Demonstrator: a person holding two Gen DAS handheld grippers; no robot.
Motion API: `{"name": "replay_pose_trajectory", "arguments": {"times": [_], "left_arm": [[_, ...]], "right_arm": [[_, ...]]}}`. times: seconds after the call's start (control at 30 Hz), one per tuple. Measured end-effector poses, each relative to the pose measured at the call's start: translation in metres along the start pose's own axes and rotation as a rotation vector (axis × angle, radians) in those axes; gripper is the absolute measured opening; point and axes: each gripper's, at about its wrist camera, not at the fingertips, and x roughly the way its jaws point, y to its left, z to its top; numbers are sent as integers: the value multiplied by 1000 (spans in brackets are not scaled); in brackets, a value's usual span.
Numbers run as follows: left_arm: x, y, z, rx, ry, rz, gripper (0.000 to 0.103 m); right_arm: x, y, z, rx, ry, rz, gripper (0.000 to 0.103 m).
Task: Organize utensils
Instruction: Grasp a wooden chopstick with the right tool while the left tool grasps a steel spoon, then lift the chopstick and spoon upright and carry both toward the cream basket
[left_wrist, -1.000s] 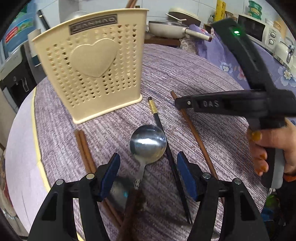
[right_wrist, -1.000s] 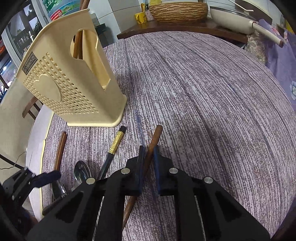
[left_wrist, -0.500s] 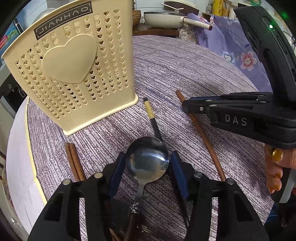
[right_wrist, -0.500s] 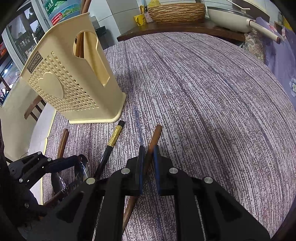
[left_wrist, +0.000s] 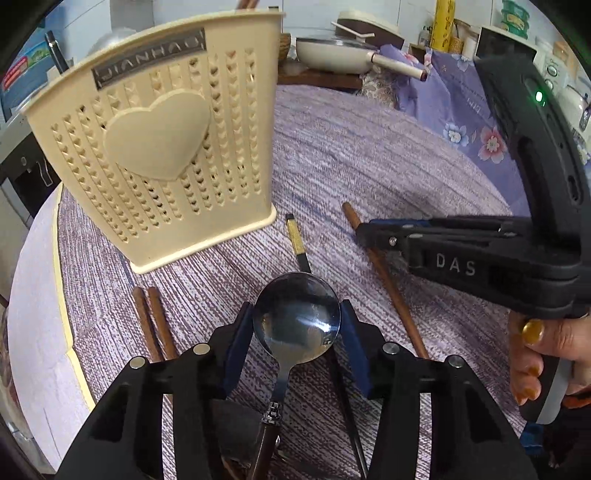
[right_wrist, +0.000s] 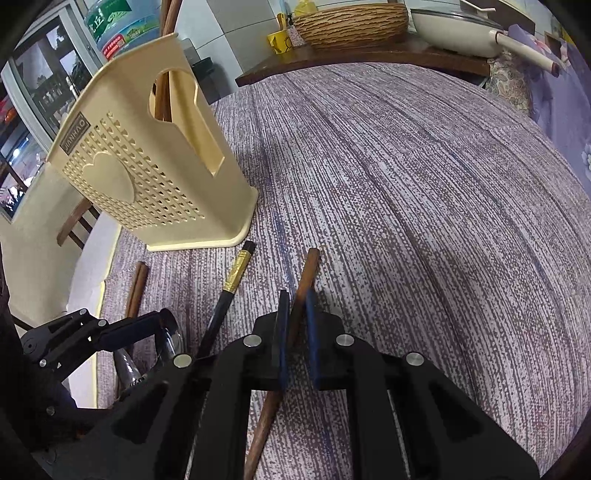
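We see the counter (right_wrist: 424, 177) with the holder (left_wrist: 159, 147) standing upright. Our left gripper (left_wrist: 295, 328) pinches the spoon (left_wrist: 295, 321) by its bowl; our right gripper (right_wrist: 295, 321) clamps a brown chopstick (right_wrist: 308, 269) lying on the cloth.

Your spoon (left_wrist: 296, 318) has a polished metal bowl, mirror-glossy, with a dark wood-look handle. The holder (left_wrist: 159, 147) is cream plastic, smooth, semi-matt, perforated with heart holes. The tablecloth (right_wrist: 406, 206) is woven cloth, coarse streaky texture, matt. The brown chopstick (right_wrist: 308, 269) you're clamping looks like plain wood, dull finish. The black chopstick (right_wrist: 225, 302) is smooth and slightly glossy, with a shiny gold band. Your gripper pads (right_wrist: 312, 325) are matt blue, rubbery-looking, on black matt plastic bodies.
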Motion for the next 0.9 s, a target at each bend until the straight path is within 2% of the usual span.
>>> {"name": "replay_pose_trajectory", "arguments": {"times": [0.37, 0.67, 0.9], "left_arm": [[-67, 16, 7, -95, -194, 25, 47], [-123, 30, 10, -162, -338, 37, 47], [-136, 34, 8, -175, -377, 40, 46]], "right_arm": [[-60, 8, 12, 27, -123, 143, 8], [-122, 18, 16, -15, -233, 251, 8], [-149, 30, 15, -81, -273, 266, 7]]}}
